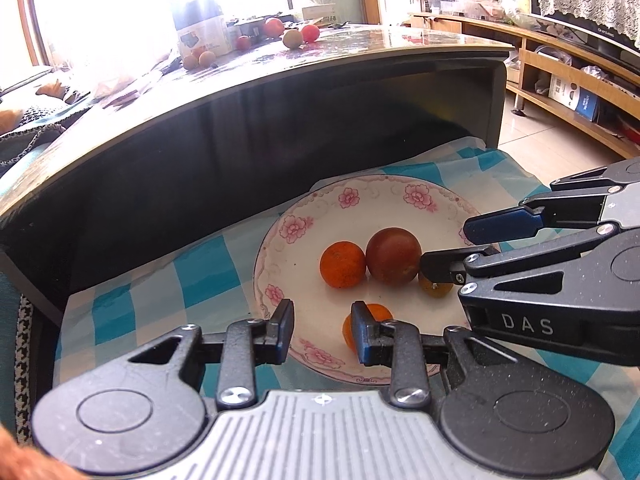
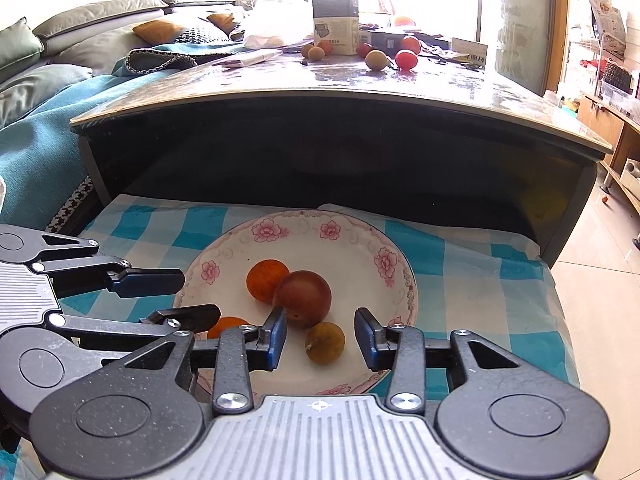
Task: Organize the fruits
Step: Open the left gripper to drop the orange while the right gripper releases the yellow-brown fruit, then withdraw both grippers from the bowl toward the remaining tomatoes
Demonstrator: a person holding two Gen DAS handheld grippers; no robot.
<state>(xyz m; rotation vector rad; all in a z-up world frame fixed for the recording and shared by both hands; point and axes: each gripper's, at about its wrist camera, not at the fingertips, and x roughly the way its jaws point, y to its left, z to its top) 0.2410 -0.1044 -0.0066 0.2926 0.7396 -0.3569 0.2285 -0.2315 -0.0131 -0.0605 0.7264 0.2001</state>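
Note:
A white plate with a pink flower rim (image 1: 267,240) (image 2: 402,276) lies on a blue-and-white check cloth. In it lie an orange (image 1: 342,265) (image 2: 265,279), a dark red round fruit (image 1: 394,256) (image 2: 306,296), a small olive-brown fruit (image 1: 438,289) (image 2: 325,343) and a second small orange (image 1: 378,314) (image 2: 229,325). My left gripper (image 1: 323,332) (image 2: 192,298) is open over the plate's near rim, holding nothing. My right gripper (image 2: 321,338) (image 1: 452,246) is open, and the olive-brown fruit lies between its fingers with gaps on both sides.
A dark coffee table (image 1: 280,80) (image 2: 340,92) rises just behind the plate, its top overhanging. Several more fruits (image 1: 292,38) (image 2: 378,59) and a box (image 2: 336,24) stand on it. A sofa (image 2: 60,80) is on the left, tiled floor (image 2: 600,280) on the right.

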